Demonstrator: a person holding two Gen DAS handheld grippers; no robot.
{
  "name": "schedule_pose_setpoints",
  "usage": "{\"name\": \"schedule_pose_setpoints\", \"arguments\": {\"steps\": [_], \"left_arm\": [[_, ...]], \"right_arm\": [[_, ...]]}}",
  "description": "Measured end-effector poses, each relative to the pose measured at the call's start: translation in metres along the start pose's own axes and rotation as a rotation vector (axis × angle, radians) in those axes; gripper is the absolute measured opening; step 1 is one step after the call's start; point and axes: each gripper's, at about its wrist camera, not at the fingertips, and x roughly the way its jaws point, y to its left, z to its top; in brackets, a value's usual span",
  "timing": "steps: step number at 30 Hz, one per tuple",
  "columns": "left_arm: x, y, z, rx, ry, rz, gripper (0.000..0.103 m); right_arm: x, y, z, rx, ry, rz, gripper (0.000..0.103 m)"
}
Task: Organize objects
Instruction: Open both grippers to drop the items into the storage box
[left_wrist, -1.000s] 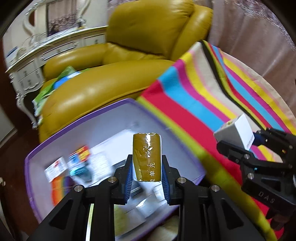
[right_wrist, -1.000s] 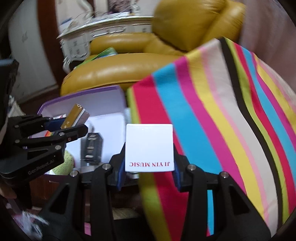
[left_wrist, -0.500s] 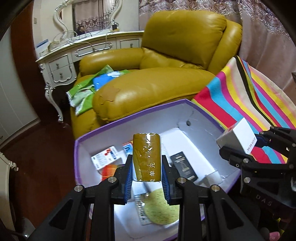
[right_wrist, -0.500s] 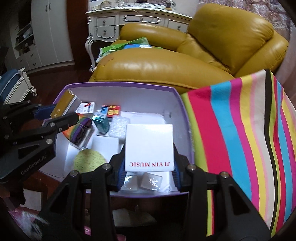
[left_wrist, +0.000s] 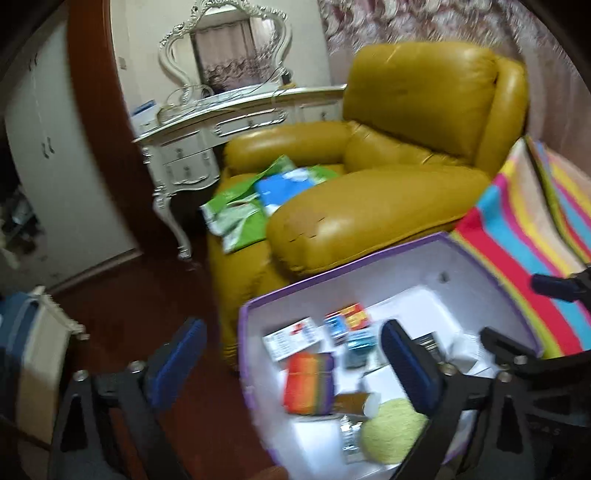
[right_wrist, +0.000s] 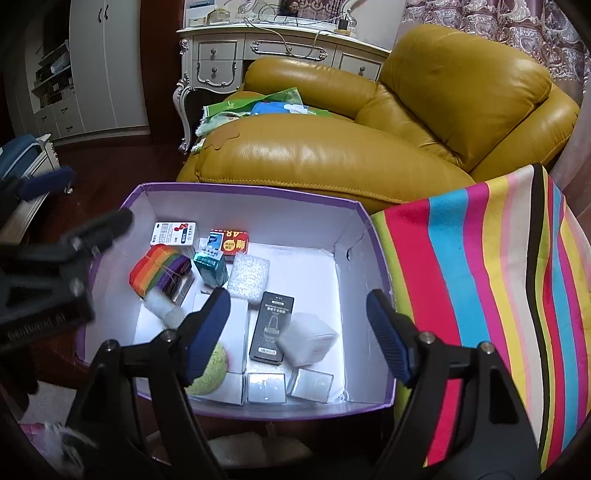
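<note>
**Kid:** Both things got dropped! A moment ago the left tool (left_wrist: 291, 354) pinched a brown tube and the right tool (right_wrist: 299, 328) pinched a white box. Now both tools are spreading wide with nothing between them.

**Helper:** Where did they land?

**Kid:** In the purple box (right_wrist: 380, 266). On the left, the brown tube (left_wrist: 351, 400) lies beside the rainbow bundle (right_wrist: 159, 271) and the round green thing (left_wrist: 393, 435). Further right, the white box (right_wrist: 306, 338) sits tilted by the black carton (right_wrist: 271, 326).

**Helper:** How would they handle?

**Kid:** I think both are light. The tube looks shiny, so maybe slippery; pinch its middle. The white box looks stiff; hold its flat sides.

**Helper:** And the hands?

**Kid:** Both tools point down over the purple box.
</note>
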Motion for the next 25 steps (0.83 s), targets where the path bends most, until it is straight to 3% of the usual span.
{"name": "schedule_pose_setpoints", "arguments": {"steps": [2,5,9,15,20,25], "left_arm": [[0.005,0.000,0.001,0.030,0.035,0.014,0.101],[0.016,-0.001,-0.001,0.064,0.116,-0.023,0.101],[0.020,-0.004,-0.004,0.080,0.147,-0.054,0.101],[0.017,-0.003,-0.003,0.057,0.140,-0.142,0.101],[0.012,-0.002,-0.003,0.029,0.119,-0.171,0.101],[0.011,0.000,-0.003,-0.016,0.087,-0.125,0.101]], "right_arm": [[0.000,-0.001,-0.003,0.001,0.004,0.006,0.080],[0.000,0.000,-0.005,0.000,0.010,0.010,0.080],[0.001,0.000,-0.007,0.001,0.013,0.017,0.080],[0.002,0.001,-0.010,-0.006,0.015,0.023,0.080],[0.003,0.001,-0.013,-0.008,0.021,0.022,0.080],[0.002,0.000,-0.017,-0.012,0.019,0.023,0.080]]}}
